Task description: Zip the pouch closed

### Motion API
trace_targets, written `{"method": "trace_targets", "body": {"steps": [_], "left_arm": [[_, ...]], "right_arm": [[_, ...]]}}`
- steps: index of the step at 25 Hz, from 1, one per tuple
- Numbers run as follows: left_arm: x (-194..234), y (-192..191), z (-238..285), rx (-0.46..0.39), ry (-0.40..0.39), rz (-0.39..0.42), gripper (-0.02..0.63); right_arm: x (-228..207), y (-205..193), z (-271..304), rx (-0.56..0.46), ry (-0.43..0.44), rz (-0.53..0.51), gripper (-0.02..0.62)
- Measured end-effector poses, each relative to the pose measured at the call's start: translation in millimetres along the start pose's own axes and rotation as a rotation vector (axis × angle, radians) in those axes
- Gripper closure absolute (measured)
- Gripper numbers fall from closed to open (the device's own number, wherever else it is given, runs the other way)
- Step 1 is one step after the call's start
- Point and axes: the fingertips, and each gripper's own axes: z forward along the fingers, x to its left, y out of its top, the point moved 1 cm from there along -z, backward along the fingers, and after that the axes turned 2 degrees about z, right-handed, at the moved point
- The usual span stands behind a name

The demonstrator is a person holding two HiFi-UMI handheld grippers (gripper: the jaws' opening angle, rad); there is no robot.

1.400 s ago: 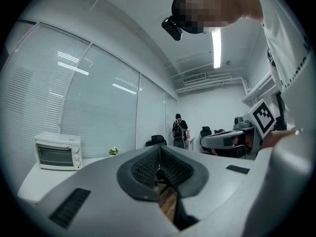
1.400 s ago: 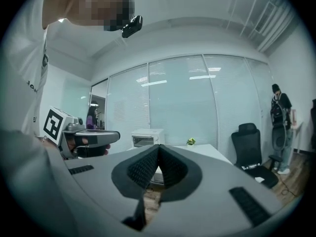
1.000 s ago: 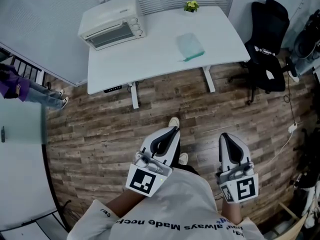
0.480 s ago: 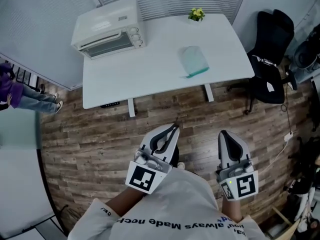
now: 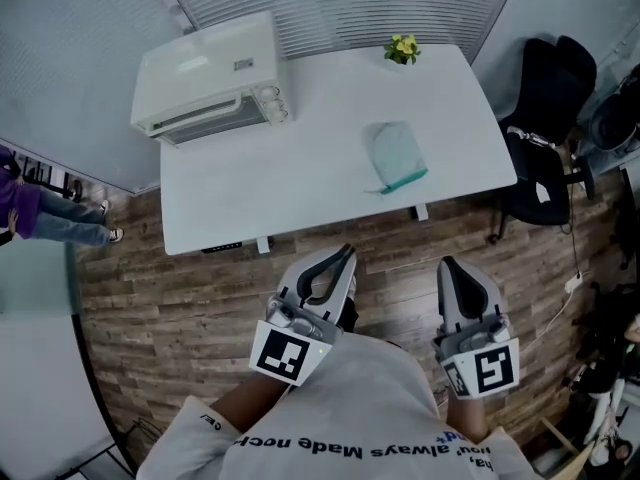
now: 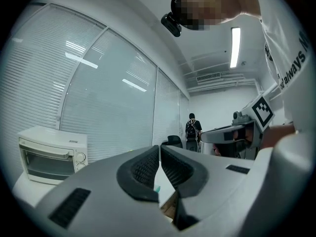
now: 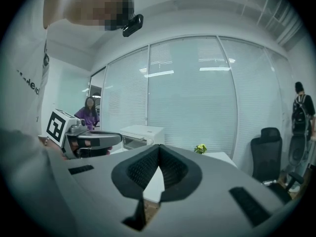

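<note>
One table (image 5: pixel 290 183) bears one pouch (image 5: pixel 398 156), one oven (image 5: pixel 205 78), one plant (image 5: pixel 403 48); off its near edge, left gripper (image 5: pixel 345 254) and right gripper (image 5: pixel 448 266), both closed, empty.

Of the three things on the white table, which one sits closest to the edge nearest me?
The flat translucent pouch with the teal zipper edge; the white toaster oven and the small yellow-flowered plant stand farther back.

The pale translucent pouch (image 5: pixel 397 154) with a teal zipper edge lies flat on the white table (image 5: pixel 300 168), toward its right side.
</note>
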Motion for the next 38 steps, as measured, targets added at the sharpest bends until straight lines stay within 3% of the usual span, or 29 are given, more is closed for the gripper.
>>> {"method": "trace_targets", "body": {"steps": [11,19,28,32,38], "left_arm": [[35.8,-9.6,40.7,0.036,-0.072,0.046,0.578],[40.8,-41.4,64.0,0.081,-0.156,0.107,0.578],[48.6,-119.8,93.0,0.214,-0.216,0.149,0.572],[49.2,-160.7,107.3,0.282,-0.248,0.158,0.523],[52.8,-222.7,132.1,0.396,-0.303,0.226,0.512]], "right_arm": [[-21.4,9.7,49.7,-0.008,-0.051,-0.039,0.588],[-34.6,-6.7,69.0,0.010,-0.065,-0.047,0.588],[-51.1,-62.6,100.6,0.117,-0.050,-0.053,0.557],[-57.0,-98.5,117.7,0.185,-0.036,-0.051,0.554],[-65.9,-152.5,146.6,0.289,-0.019,-0.039,0.539]]}}
